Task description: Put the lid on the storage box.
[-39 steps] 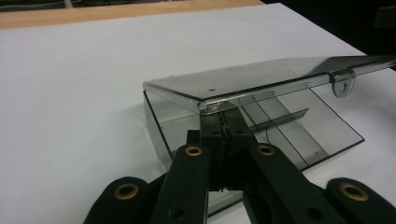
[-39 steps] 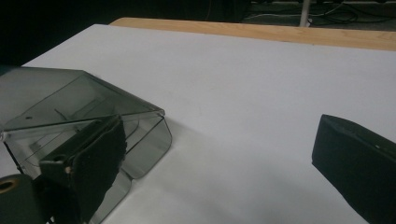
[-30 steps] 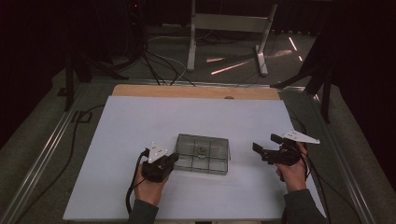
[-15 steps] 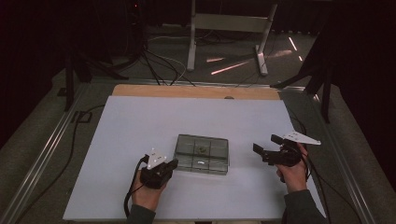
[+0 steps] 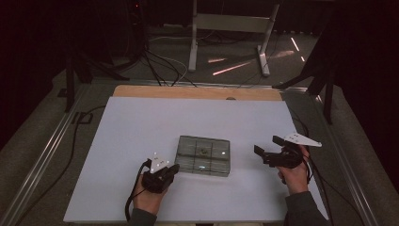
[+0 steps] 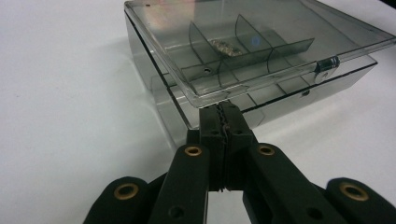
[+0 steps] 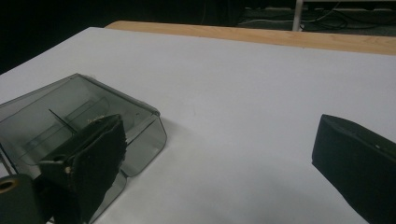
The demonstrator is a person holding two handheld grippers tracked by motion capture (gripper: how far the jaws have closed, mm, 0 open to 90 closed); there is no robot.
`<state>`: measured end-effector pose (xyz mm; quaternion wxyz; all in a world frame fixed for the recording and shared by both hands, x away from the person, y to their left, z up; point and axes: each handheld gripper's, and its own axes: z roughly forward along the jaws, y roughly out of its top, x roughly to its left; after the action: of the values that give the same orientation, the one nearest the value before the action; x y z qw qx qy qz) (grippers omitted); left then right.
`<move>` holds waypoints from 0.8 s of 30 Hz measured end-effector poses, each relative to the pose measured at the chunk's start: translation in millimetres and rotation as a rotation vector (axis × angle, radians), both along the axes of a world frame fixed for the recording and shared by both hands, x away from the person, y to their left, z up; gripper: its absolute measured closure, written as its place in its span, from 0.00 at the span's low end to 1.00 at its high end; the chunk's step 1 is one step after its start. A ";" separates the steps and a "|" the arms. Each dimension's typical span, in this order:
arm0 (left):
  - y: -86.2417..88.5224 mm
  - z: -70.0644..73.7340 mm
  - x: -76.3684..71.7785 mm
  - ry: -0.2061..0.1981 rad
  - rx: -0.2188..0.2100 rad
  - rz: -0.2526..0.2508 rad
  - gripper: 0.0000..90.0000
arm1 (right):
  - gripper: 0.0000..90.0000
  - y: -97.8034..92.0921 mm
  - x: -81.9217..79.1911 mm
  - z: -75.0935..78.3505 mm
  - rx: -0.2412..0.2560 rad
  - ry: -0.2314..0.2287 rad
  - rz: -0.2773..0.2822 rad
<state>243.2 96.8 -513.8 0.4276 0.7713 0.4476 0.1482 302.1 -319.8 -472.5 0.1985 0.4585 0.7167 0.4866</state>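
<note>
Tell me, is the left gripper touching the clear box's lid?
Touching. In the left gripper view, the left gripper has its shut jaws meeting the near corner of the lid, which is lifted slightly off the clear box.

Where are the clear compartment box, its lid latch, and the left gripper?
clear compartment box (image 5: 203, 155): high view, middle of its lid.
lid latch (image 6: 327, 63): left gripper view, small clear clasp on the lid's edge.
left gripper (image 6: 223, 112): left gripper view, tips of its shut fingers at the lid's corner.

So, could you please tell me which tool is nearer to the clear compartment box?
Left. The left tool is shut at the clear compartment box lid's corner; the right tool sits open, apart to its right.
</note>
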 end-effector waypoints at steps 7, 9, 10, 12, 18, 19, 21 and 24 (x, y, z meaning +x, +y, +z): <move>-2.0 -2.9 -2.3 0.002 0.028 -0.005 1.00 | 0.03 3.9 -0.5 -0.7 -0.016 -0.012 0.003; -1.7 -4.4 -3.1 0.008 0.027 -0.004 1.00 | 0.03 4.8 -0.6 -0.6 -0.023 -0.015 0.004; -1.9 -5.1 -3.8 0.010 0.028 -0.006 1.00 | 0.03 5.0 -0.7 -0.6 -0.024 -0.017 0.004; -2.0 -6.0 -5.1 0.012 0.029 -0.011 1.00 | 0.03 5.3 -0.7 -0.4 -0.024 -0.018 0.003; -2.0 -2.7 -9.4 -0.010 0.007 -0.038 0.97 | 0.03 5.5 -1.1 -0.2 -0.020 -0.022 0.003; -1.7 -1.7 -9.6 -0.015 0.002 -0.040 0.96 | 0.03 5.6 -1.0 -0.3 -0.020 -0.022 0.003; -0.3 1.6 -10.1 -0.036 -0.009 -0.044 0.94 | 0.03 5.5 -0.9 -0.6 -0.021 -0.023 0.004; 3.2 7.3 -10.4 -0.073 -0.035 -0.048 0.91 | 0.03 5.6 -0.9 -0.8 -0.020 -0.024 0.003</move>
<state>232.7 100.0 -506.5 0.4608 0.7682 0.4154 0.1580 301.1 -314.2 -473.3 0.2108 0.4495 0.7198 0.4852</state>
